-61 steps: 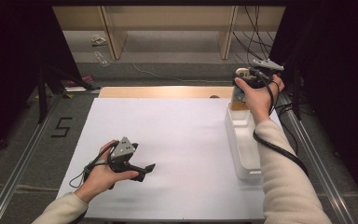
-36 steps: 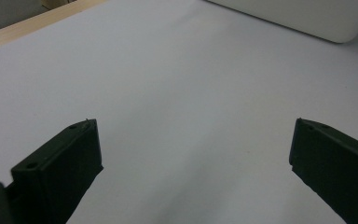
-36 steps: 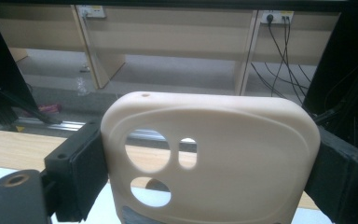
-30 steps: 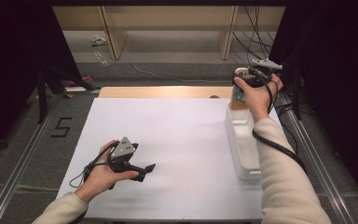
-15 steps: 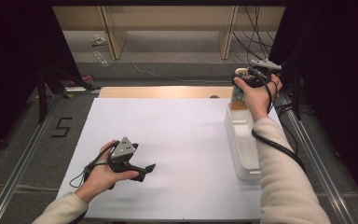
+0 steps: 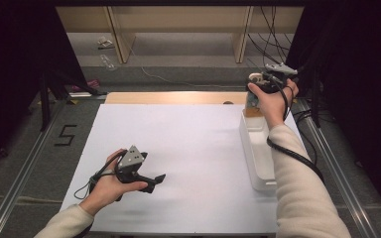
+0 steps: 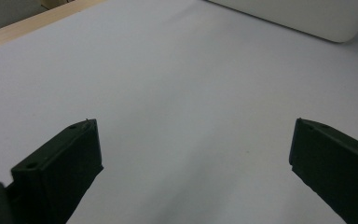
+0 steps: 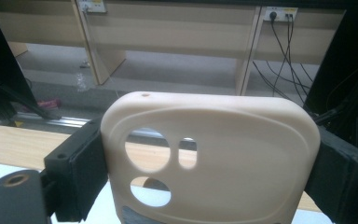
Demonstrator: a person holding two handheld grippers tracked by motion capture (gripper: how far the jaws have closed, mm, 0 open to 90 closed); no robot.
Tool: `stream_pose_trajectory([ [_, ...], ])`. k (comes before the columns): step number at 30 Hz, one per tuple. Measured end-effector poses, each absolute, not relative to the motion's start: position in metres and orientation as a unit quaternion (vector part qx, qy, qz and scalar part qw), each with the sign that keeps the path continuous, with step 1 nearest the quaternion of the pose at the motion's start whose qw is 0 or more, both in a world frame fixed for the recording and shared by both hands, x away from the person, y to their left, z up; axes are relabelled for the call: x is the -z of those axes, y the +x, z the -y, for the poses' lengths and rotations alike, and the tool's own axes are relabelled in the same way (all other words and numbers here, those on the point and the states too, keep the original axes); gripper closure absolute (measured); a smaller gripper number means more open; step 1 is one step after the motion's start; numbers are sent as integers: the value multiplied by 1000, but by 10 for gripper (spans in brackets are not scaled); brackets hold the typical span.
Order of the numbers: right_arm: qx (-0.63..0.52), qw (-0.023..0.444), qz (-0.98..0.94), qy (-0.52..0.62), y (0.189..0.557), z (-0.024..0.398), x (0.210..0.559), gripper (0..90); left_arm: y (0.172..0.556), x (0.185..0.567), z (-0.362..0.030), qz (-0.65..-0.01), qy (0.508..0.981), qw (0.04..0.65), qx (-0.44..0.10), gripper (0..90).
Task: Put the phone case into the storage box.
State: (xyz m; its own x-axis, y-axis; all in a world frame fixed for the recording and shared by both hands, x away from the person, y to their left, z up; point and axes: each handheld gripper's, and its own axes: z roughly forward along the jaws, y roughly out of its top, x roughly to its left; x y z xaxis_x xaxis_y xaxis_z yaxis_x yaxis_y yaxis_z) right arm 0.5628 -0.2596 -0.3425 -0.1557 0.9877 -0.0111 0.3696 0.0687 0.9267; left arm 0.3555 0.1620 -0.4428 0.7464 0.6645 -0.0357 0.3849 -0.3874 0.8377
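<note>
Between right gripper [image 8: 205, 163] jaws, beige phone case [image 8: 214, 158] (three cutouts)

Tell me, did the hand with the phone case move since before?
No. The right gripper holds the phone case in the same spot above the far end of the white tray as in the earlier high views.

One mark can be read: a black figure "5" [image 6: 65, 135] stands on the grey floor mat [image 6: 39, 163] just left of the white surface [image 6: 188, 144]. No other writing is legible.
</note>
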Motion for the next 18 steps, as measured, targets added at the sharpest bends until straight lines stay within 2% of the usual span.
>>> stream_pose_trajectory([
  [18,-418,363,-634,539,565,260,348,123,356,444,-161,-320,818,452,-153,19],
])
